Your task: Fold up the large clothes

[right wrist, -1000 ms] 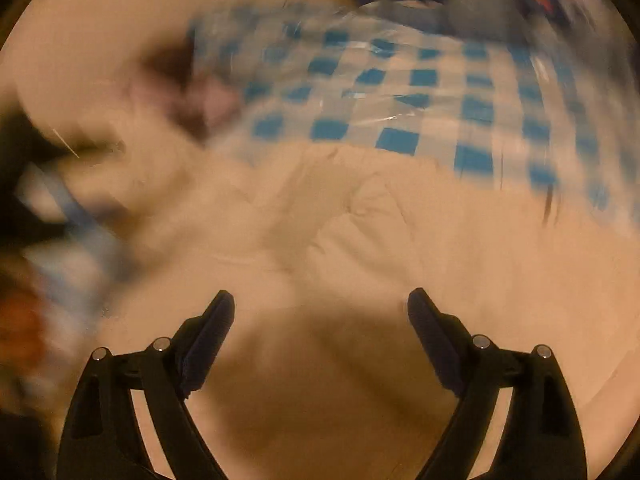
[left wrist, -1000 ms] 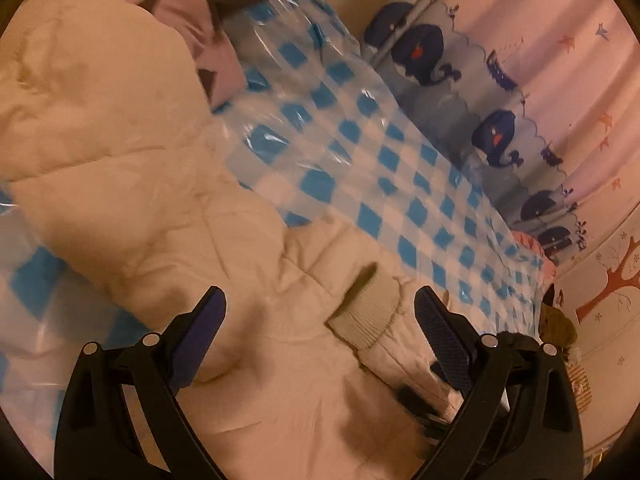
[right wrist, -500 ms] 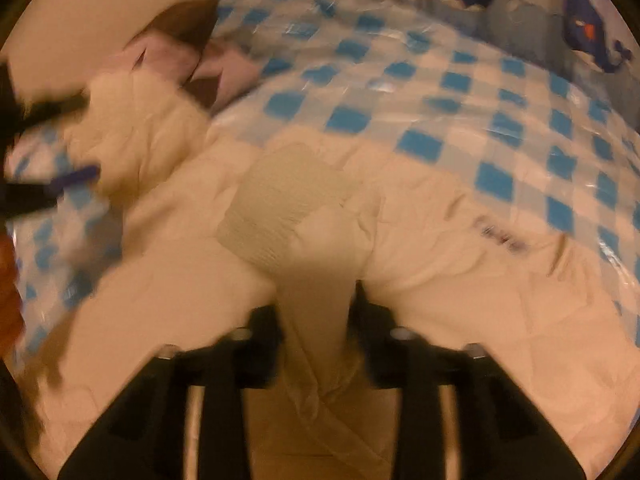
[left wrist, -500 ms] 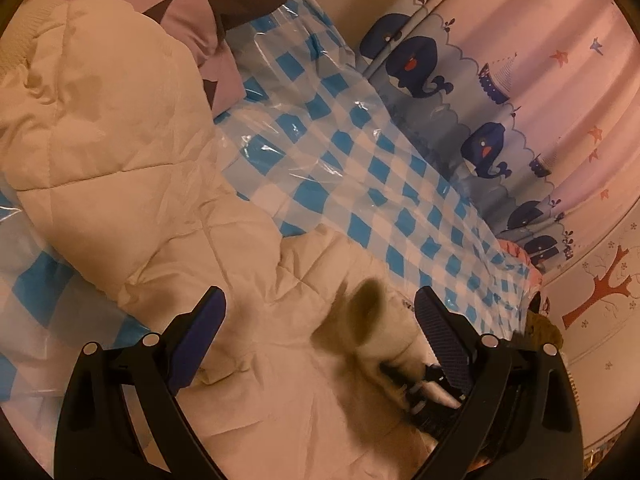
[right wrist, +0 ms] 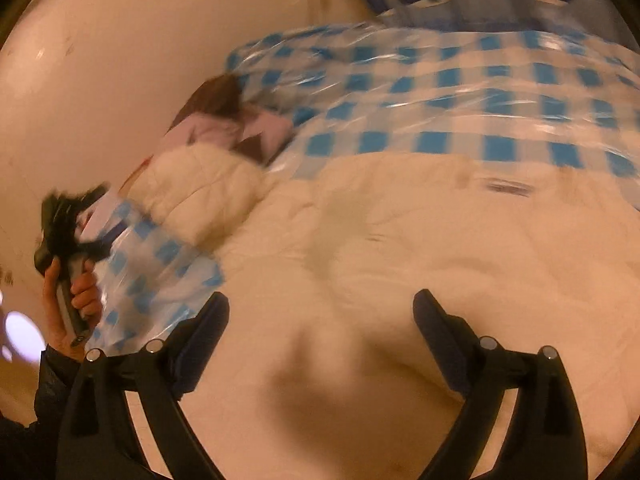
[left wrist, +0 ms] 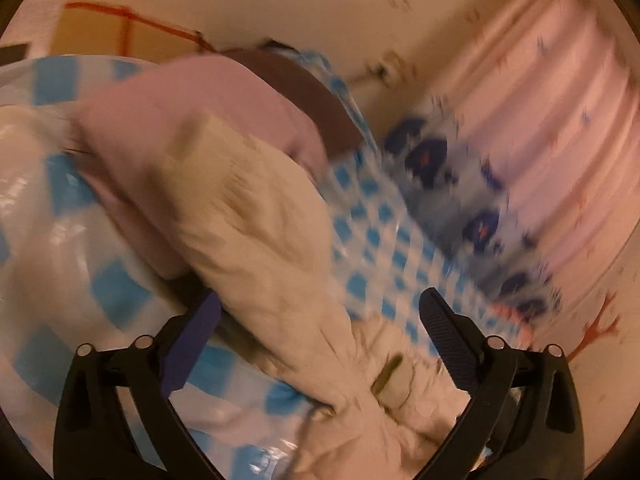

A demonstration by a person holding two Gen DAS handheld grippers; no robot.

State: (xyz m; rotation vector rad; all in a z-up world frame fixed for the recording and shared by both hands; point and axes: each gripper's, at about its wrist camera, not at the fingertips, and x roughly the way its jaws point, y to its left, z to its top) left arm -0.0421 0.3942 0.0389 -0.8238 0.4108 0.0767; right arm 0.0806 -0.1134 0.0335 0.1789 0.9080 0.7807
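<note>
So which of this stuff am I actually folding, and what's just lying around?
For the job:
- cream jacket
- left tongs, open
- right tongs, opening, nothing between them

Just lying about:
- pink pillow
- checked cover
- whale curtain

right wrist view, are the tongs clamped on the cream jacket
No, the right tongs are opening, wide apart above the cream jacket, and nothing is pinched between the pads.

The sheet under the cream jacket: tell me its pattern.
The sheet is a glossy blue-and-white check, clearest in the right wrist view.
</note>
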